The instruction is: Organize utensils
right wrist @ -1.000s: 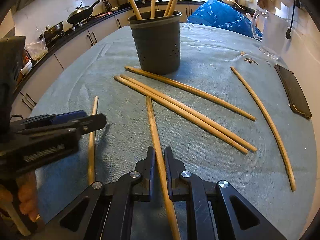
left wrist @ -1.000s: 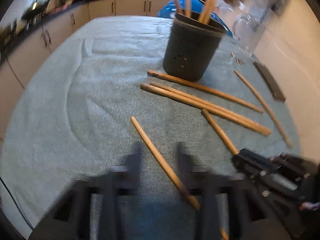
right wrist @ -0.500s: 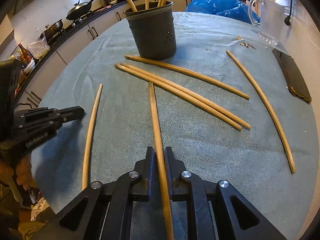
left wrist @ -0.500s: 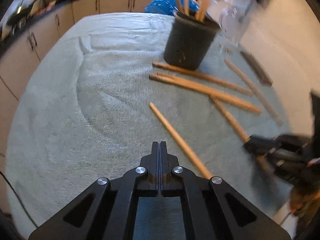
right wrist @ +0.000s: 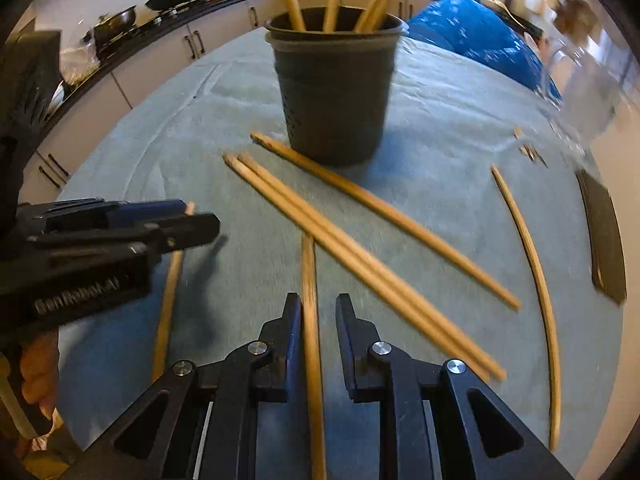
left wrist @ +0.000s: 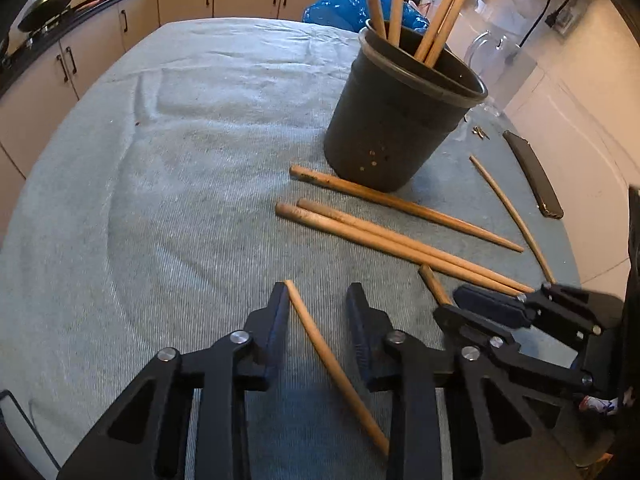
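The desk [left wrist: 168,160], draped in grey-blue cloth, carries a black round plastic utensil pot [left wrist: 400,120] straight ahead of both claws, with wooden sticks standing in it. Loose long wooden chopsticks lie between pot and claws. The left claw [left wrist: 318,308] has just been opening; released, it straddles one chopstick [left wrist: 328,364] lying aslant, touching its left finger. The right claw [right wrist: 318,316] has eased open around another chopstick [right wrist: 310,320], seemingly ungripped. Closing on an aslant stick could flick it sideways. Only the right view shows the person's hand [right wrist: 38,372]; only the left shows the stick's slant.
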Motion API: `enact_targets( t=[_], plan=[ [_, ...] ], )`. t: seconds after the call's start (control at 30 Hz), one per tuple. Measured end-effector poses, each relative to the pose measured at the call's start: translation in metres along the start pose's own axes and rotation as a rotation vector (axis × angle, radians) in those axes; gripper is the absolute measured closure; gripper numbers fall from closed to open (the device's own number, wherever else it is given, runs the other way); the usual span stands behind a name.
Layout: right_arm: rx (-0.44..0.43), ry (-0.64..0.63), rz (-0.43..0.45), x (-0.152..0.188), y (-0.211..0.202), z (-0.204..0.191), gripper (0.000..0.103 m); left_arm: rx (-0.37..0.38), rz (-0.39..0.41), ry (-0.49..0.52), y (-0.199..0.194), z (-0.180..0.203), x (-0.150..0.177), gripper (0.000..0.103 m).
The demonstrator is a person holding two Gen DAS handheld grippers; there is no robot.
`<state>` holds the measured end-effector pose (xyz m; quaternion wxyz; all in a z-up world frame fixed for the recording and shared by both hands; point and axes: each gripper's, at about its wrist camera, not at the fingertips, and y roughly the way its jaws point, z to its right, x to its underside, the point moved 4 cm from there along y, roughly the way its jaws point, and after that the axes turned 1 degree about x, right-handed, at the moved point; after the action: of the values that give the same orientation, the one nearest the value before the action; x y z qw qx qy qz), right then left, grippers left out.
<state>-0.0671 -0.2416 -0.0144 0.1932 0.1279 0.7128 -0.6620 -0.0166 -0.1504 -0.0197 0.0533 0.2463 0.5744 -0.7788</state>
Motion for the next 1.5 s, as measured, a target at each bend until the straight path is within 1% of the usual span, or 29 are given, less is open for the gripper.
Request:
enact_targets(
  t=[0.1, 0.2, 0.23, 0.27, 0.3, 0.33, 0.4, 0.43, 0.53, 0.63, 0.73, 0.87, 1.1, 1.2, 1.23, 1.27, 1.3, 1.33, 1.4, 1.43, 1.47, 1.5],
  plan=[
    [0.008, -0.051, 0.014, -0.008, 0.005, -0.004, 0.084, 0.014, -0.004, 0.002, 0.005, 0.0, -0.005, 0.075],
    [0.006, -0.055, 0.027, -0.011, 0.007, -0.006, 0.084, 0.015, 0.011, 0.003, 0.006, 0.001, -0.008, 0.077],
    [0.005, -0.049, 0.034, -0.011, 0.007, -0.006, 0.084, -0.004, 0.021, 0.019, 0.006, 0.002, -0.008, 0.087],
    [0.001, -0.041, 0.043, -0.01, 0.007, -0.006, 0.09, -0.019, 0.028, 0.033, 0.003, -0.001, -0.004, 0.096],
    [-0.002, -0.034, 0.047, -0.01, 0.007, -0.008, 0.094, -0.023, 0.039, 0.038, 0.001, -0.001, 0.0, 0.097],
    [-0.006, -0.024, 0.047, -0.01, 0.006, -0.007, 0.095, -0.013, 0.04, 0.028, 0.0, -0.002, 0.001, 0.098],
    [-0.02, 0.007, 0.059, -0.01, 0.002, -0.004, 0.095, 0.037, 0.043, -0.014, -0.003, -0.007, 0.001, 0.101],
    [-0.023, 0.023, 0.081, -0.011, -0.004, 0.0, 0.095, 0.055, 0.059, -0.028, -0.008, -0.009, 0.002, 0.103],
    [-0.04, 0.056, 0.128, -0.01, -0.021, 0.005, 0.095, 0.092, 0.109, -0.031, -0.028, -0.011, 0.003, 0.103],
    [-0.059, 0.087, 0.188, -0.009, -0.042, 0.006, 0.095, 0.101, 0.165, -0.013, -0.051, -0.012, 0.005, 0.103],
    [-0.056, 0.104, 0.236, -0.006, -0.058, 0.005, 0.095, 0.121, 0.218, -0.01, -0.075, -0.012, 0.011, 0.103],
    [-0.041, 0.113, 0.316, -0.004, -0.086, -0.001, 0.095, 0.161, 0.266, -0.022, -0.101, -0.009, 0.015, 0.103],
    [-0.079, 0.172, 0.448, 0.001, -0.136, 0.002, 0.095, 0.218, 0.372, -0.029, -0.151, -0.002, 0.019, 0.103],
    [-0.082, 0.198, 0.495, 0.003, -0.156, 0.004, 0.095, 0.24, 0.409, -0.031, -0.169, 0.0, 0.021, 0.103],
    [-0.083, 0.201, 0.504, 0.004, -0.159, 0.005, 0.095, 0.237, 0.417, -0.024, -0.173, 0.001, 0.022, 0.103],
    [-0.087, 0.201, 0.512, 0.005, -0.164, 0.005, 0.095, 0.198, 0.414, 0.0, -0.175, 0.004, 0.022, 0.103],
    [-0.096, 0.195, 0.504, 0.006, -0.166, 0.003, 0.095, 0.142, 0.397, 0.033, -0.172, 0.006, 0.022, 0.103],
    [-0.099, 0.193, 0.496, 0.007, -0.165, 0.003, 0.095, 0.095, 0.353, 0.067, -0.163, 0.007, 0.022, 0.103],
    [-0.089, 0.192, 0.47, 0.008, -0.158, 0.002, 0.095, 0.052, 0.246, 0.076, -0.136, 0.004, 0.023, 0.103],
    [-0.088, 0.19, 0.448, 0.009, -0.152, 0.002, 0.095, 0.025, 0.171, 0.071, -0.115, -0.001, 0.024, 0.095],
    [-0.089, 0.194, 0.416, 0.01, -0.143, 0.001, 0.095, -0.009, 0.117, 0.064, -0.095, -0.007, 0.025, 0.077],
    [-0.091, 0.2, 0.381, 0.012, -0.132, 0.001, 0.095, -0.05, 0.09, 0.063, -0.078, -0.013, 0.025, 0.068]
  ],
)
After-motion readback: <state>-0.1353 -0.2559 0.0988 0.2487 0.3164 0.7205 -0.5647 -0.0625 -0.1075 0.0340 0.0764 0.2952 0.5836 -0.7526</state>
